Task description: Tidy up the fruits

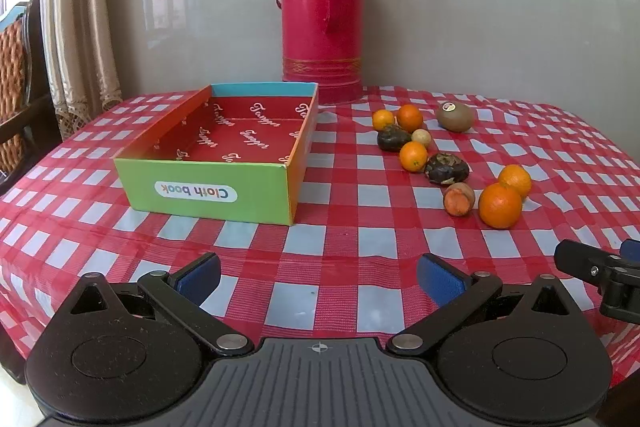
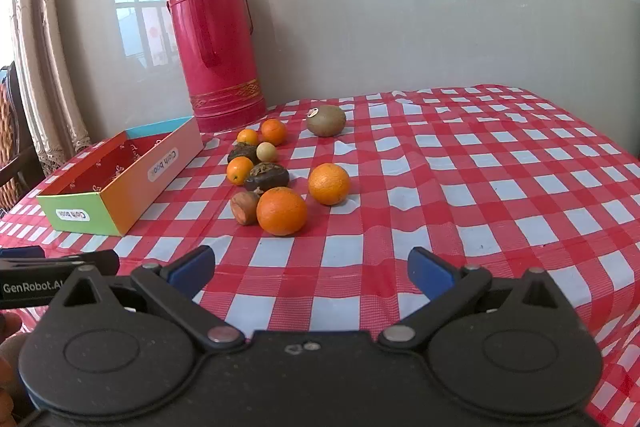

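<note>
Several fruits lie loose on the red-checked tablecloth: oranges, the nearest one (image 1: 500,206) (image 2: 281,211), a kiwi (image 1: 455,116) (image 2: 326,121), two dark fruits (image 1: 447,168) (image 2: 267,175), a small pale one (image 2: 266,151) and a brown one with a cut face (image 1: 459,199) (image 2: 245,207). An open, empty colourful box (image 1: 208,187) (image 2: 120,203) stands to their left. My left gripper (image 1: 318,279) is open and empty over the cloth near the table's front, in front of the box. My right gripper (image 2: 312,273) is open and empty, just short of the nearest orange.
A tall red thermos (image 1: 322,3) (image 2: 218,39) stands against the wall behind the box and fruit. A curtain (image 1: 76,11) and a chair (image 1: 16,75) are at the left. The table's front edge runs just below both grippers.
</note>
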Motion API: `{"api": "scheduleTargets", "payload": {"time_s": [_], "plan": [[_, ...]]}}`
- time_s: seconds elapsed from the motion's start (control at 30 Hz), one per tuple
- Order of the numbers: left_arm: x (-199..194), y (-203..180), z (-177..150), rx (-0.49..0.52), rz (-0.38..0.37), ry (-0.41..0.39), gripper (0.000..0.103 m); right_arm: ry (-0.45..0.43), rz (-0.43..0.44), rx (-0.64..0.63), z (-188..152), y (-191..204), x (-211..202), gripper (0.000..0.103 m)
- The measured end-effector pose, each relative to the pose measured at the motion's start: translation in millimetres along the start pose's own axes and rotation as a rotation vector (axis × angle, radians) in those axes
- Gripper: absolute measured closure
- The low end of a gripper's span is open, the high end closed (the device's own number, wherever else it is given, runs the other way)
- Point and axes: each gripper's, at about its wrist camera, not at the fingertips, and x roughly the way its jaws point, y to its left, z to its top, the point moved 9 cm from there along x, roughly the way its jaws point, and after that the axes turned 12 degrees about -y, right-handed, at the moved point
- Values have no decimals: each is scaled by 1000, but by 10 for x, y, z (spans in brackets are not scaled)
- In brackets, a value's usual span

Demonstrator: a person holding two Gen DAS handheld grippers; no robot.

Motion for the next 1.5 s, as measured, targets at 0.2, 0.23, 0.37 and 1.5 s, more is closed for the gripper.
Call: {"api": "scheduleTargets", "payload": {"time_s": [0.2,0.23,0.37,1.5], "plan": [[-4,8,-18,-1,0,-3,0,-5,0,3,-6,-7,-8,6],[-2,10,-18,-1,0,-3,0,-5,1,3,-4,-10,-4,6],[-1,21,-31,-8,5,-2,0,-8,1,1,-2,-7,-12,6],[-2,39,-52,-9,11,-16,0,-6,2,-5,-14,5,-16,6]]}}
